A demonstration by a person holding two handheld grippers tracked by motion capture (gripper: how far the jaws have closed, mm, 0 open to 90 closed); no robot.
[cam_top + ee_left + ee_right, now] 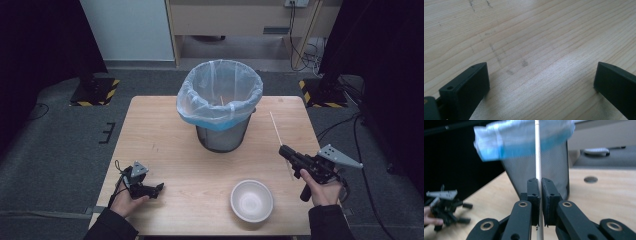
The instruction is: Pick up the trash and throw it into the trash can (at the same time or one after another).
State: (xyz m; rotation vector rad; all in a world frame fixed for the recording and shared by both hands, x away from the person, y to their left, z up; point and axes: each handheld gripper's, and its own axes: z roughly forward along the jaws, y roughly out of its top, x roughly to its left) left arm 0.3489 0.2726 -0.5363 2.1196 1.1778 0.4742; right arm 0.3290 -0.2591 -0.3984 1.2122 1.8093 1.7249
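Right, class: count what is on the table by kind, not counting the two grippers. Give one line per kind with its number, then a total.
Waste bin, wire mesh with a blue-edged bag: 1
White bowl: 1
Thin white stick, clamped in the right gripper: 1
Total: 3

Left gripper [541, 82] has its black jaws spread wide, sitting low over the pale wooden table [529, 37], some faint grey scuffs between them.
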